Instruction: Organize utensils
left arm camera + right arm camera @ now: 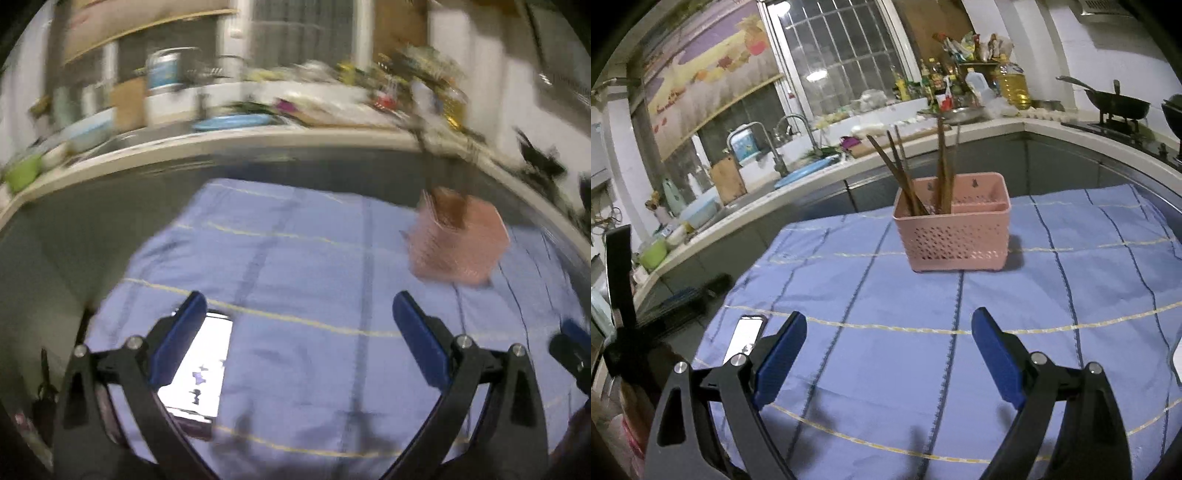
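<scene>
Blue checked cloth [886,350] covers the desk, where a pink perforated plastic utensil basket [955,230] holds upright brown wooden chopsticks [912,173], while the left gripper [295,332] and right gripper [888,354] hover spread and empty.

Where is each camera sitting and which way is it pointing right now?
Left wrist: on the left gripper, facing forward over the blue cloth toward the kitchen counter; its own open fingers show, view blurred.
Right wrist: on the right gripper, facing the pink utensil holder; open fingers show.
Shared: cloth, holder, phone, counter.
</scene>
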Tool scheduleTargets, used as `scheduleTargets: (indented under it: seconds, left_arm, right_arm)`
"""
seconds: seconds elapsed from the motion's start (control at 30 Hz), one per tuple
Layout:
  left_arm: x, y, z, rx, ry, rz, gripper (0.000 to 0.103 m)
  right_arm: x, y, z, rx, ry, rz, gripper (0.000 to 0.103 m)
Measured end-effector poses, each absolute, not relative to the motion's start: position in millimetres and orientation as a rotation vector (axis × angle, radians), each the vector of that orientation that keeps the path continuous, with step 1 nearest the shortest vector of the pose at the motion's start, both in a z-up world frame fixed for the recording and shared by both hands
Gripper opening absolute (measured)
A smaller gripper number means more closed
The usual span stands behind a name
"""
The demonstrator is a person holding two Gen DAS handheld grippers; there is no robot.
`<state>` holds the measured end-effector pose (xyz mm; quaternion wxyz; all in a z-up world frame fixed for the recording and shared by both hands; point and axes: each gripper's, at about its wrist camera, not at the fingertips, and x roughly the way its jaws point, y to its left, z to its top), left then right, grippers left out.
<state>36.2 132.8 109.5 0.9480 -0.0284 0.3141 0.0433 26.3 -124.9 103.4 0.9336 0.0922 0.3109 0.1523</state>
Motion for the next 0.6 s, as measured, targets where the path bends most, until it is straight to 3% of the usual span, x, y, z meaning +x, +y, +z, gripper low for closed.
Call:
scheduleTargets:
  seconds: [0.27,0.6]
  left_arm:
    - [50.8,54.8,83.8,0.063,0.665,-0.004,0.097]
    - [57.6,56.3,93.9,0.099,0.673,0.016,0.097]
  right_arm:
    - [30.0,-156.9,84.5,0.223,0.664,0.229,0.09]
    - [30.9,-173.9,76.6,0.265,0.671,0.265,0.09]
